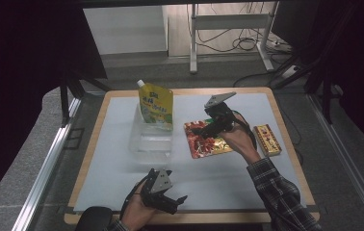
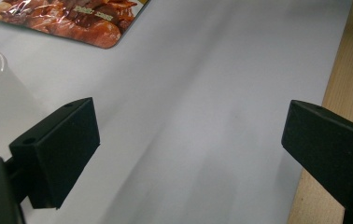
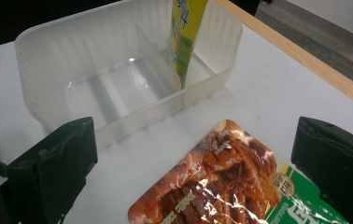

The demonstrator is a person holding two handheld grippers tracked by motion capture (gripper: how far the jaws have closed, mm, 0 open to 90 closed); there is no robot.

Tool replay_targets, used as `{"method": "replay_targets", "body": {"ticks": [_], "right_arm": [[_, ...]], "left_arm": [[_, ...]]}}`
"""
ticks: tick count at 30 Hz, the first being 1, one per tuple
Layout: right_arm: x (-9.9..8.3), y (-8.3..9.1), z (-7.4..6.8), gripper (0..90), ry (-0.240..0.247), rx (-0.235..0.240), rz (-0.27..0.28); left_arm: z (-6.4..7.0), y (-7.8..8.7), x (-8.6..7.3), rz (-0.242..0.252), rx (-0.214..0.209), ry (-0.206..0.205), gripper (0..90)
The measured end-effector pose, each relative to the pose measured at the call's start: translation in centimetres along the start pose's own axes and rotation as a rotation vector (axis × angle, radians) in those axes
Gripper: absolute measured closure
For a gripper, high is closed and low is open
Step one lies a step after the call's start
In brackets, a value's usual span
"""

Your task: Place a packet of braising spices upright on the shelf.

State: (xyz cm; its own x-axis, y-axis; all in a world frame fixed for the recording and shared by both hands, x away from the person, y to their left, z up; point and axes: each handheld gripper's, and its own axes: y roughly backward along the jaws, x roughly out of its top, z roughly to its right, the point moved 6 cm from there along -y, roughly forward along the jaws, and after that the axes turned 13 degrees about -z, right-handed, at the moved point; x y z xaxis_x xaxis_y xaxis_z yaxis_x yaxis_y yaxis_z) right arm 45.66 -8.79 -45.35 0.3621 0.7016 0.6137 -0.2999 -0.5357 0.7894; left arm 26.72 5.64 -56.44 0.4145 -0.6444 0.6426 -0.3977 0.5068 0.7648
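Note:
A flat red and gold snack packet lies on the white mat right of centre. My right gripper hovers low over the packet's far left end, open, its jaws set wide with nothing between them. A clear plastic bin with dividers stands in the middle of the mat. A yellow spouted pouch stands upright in its far compartment. My left gripper rests near the front edge, open and empty, with the packet's corner far ahead.
A gold and red box lies near the mat's right edge. The wooden table edge runs close beside my left gripper's right jaw. Bare mat stretches across the front left.

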Motion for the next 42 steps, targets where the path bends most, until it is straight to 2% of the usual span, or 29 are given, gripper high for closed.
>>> {"method": "replay_targets", "body": {"ticks": [4, 8, 12, 15, 19, 24, 27, 31, 36, 42], "right_arm": [[-1.1, 0.1, -0.1, 0.4, -0.021, 0.009, 0.024], [-2.1, 0.1, -0.3, 0.6, -0.027, 0.025, 0.019], [-2.8, 0.3, -0.4, 0.5, -0.025, 0.007, 0.029], [-3.4, 0.4, -0.4, 0.4, -0.034, 0.016, 0.049], [-4.0, 0.3, -0.4, 0.4, -0.043, 0.013, 0.042], [-4.7, 0.4, -0.4, 0.7, -0.074, 0.023, 0.036], [-5.2, 0.6, -0.2, 0.7, -0.092, 0.033, 0.051], [-6.2, 0.6, 0.5, 0.7, -0.109, 0.006, 0.034], [-7.7, 0.5, 1.9, 0.7, -0.098, -0.077, -0.011], [-9.8, 0.8, 3.9, 0.5, -0.138, -0.127, -0.038]], "left_arm": [[0.0, -0.1, 0.0, -0.002, 0.002, -0.001, 4.1], [0.0, -0.1, 0.0, -0.004, 0.003, -0.002, 4.0], [-0.1, -0.1, 0.0, -0.005, 0.006, 0.001, 4.1], [-0.1, -0.1, 0.0, -0.003, 0.006, 0.002, 4.1], [-0.1, -0.1, 0.0, -0.004, 0.007, -0.004, 4.1], [-0.2, 0.0, 0.0, -0.001, 0.009, -0.002, 4.1], [-0.2, 0.0, -0.1, -0.002, 0.010, 0.001, 4.1], [-0.2, 0.0, -0.1, -0.004, 0.009, -0.002, 4.1], [-0.1, -0.1, 0.0, -0.006, 0.007, -0.009, 4.1], [-0.1, -0.1, 0.0, -0.005, 0.006, -0.008, 4.1]]}}
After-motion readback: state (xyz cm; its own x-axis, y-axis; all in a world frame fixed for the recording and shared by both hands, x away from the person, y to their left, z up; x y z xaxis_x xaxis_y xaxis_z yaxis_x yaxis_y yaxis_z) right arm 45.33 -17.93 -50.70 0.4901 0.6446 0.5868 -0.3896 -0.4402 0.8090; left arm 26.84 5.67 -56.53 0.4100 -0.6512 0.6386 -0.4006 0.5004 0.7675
